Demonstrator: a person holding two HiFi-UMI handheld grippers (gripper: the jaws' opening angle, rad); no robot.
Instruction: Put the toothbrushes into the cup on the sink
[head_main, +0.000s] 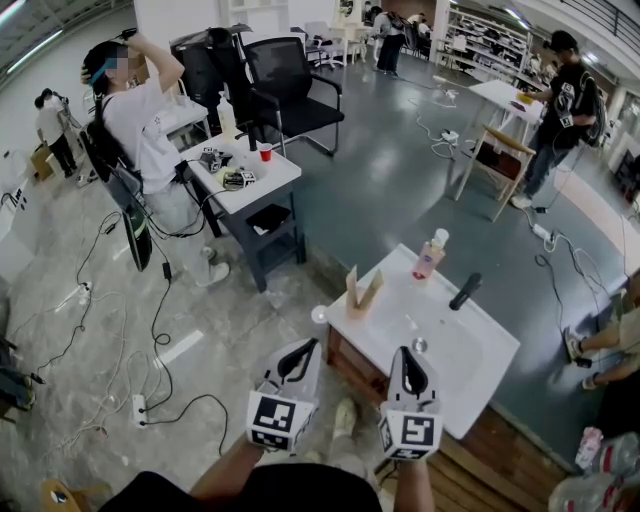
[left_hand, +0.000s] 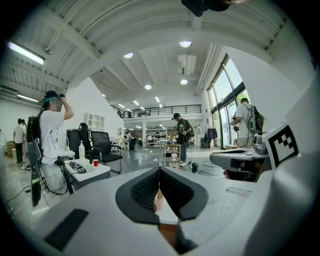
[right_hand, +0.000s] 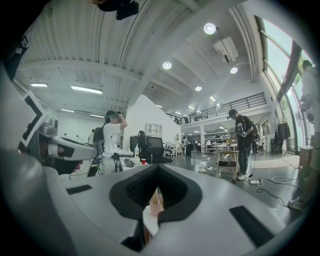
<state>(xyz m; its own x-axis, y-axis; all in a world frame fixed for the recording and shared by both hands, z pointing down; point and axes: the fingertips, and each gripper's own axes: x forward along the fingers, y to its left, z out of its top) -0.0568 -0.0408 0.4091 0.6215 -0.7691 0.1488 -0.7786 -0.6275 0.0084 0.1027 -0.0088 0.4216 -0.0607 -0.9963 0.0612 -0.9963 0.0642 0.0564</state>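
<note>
We hold the left gripper (head_main: 303, 347) and right gripper (head_main: 405, 353) at the sink's (head_main: 485, 362) near edge, both jaws together, empty.

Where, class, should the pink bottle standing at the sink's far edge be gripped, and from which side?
I would grip the pink bottle across its body, below the white cap, coming level from the near side over the sink. It stands upright, and the black tap stands apart at its right. The right tongs are shut; open them first.
</note>
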